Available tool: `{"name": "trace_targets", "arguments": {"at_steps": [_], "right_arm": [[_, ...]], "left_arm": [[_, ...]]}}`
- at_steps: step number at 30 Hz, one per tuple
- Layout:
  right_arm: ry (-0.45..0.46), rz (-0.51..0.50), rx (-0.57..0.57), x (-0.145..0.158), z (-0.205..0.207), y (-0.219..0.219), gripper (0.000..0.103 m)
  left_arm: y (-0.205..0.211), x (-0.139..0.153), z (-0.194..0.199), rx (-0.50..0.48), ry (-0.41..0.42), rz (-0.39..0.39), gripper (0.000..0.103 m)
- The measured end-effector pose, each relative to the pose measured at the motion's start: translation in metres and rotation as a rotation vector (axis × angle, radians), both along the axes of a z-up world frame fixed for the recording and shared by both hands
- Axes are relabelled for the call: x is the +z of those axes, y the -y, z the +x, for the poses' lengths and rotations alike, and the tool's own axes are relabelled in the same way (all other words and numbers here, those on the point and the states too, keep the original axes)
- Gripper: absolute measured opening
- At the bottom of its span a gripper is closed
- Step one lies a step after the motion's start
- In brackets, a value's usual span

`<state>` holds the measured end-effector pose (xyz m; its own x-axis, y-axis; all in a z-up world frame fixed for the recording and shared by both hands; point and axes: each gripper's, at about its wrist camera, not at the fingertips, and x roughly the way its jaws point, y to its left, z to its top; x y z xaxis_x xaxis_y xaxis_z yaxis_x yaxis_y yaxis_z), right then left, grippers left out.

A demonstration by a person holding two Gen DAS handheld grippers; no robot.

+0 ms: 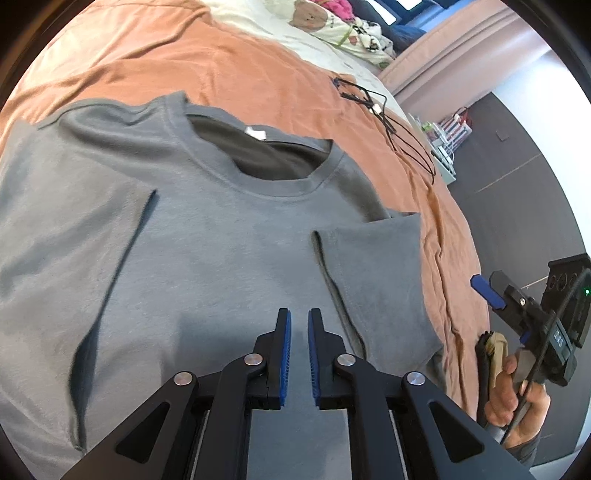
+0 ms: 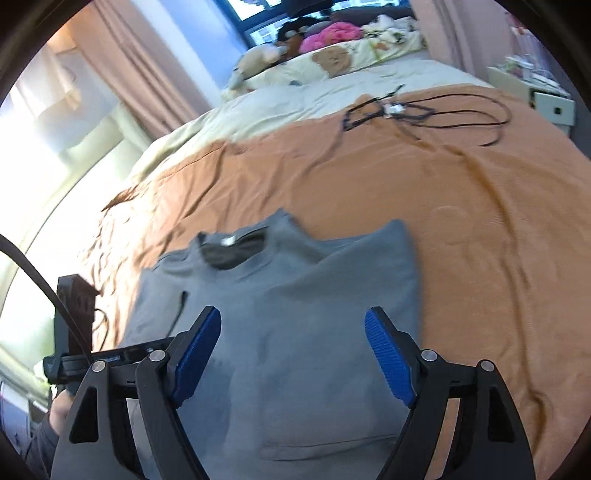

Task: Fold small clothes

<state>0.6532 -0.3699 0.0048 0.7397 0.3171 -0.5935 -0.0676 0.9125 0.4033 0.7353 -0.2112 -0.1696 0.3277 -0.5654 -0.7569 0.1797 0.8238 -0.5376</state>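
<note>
Orange bedspread [image 2: 424,192] covers the bed, with a cream sheet and soft toys [image 2: 325,33] at the far end and a tangle of black cable [image 2: 424,110] lying loose on it. On the near part lies a grey T-shirt [image 1: 229,229], neckline away, both sleeves folded in over the body. Above its lower part, the left gripper [image 1: 299,325] shows jaws narrowly apart, nothing between them. Over the shirt, the right gripper [image 2: 293,350] stands wide apart, empty.

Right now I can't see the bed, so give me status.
Left gripper slightly open, empty. Right gripper wide open, empty. Grey T-shirt flat, sleeves folded in. Black cable lies clear.
</note>
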Motion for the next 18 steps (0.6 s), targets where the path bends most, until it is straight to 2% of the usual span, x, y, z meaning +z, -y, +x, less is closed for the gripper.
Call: {"name": "trace_targets", "arguments": {"at_steps": [2, 4, 10, 18], "right_arm": [[-0.02, -0.01, -0.039, -0.003, -0.003, 0.012, 0.079], [-0.027, -0.021, -0.066, -0.006, -0.003, 0.019, 0.076], [-0.071, -0.066, -0.098, -0.015, 0.021, 0.025, 0.055], [-0.08, -0.162, -0.057, -0.024, 0.059, 0.02, 0.054]], "left_arm": [[0.007, 0.002, 0.002, -0.005, 0.015, 0.016, 0.037], [0.015, 0.003, 0.006, -0.01, 0.032, 0.026, 0.047], [0.038, -0.002, 0.024, -0.024, 0.062, 0.084, 0.048], [0.066, -0.017, 0.046, -0.062, 0.107, 0.143, 0.048]]}}
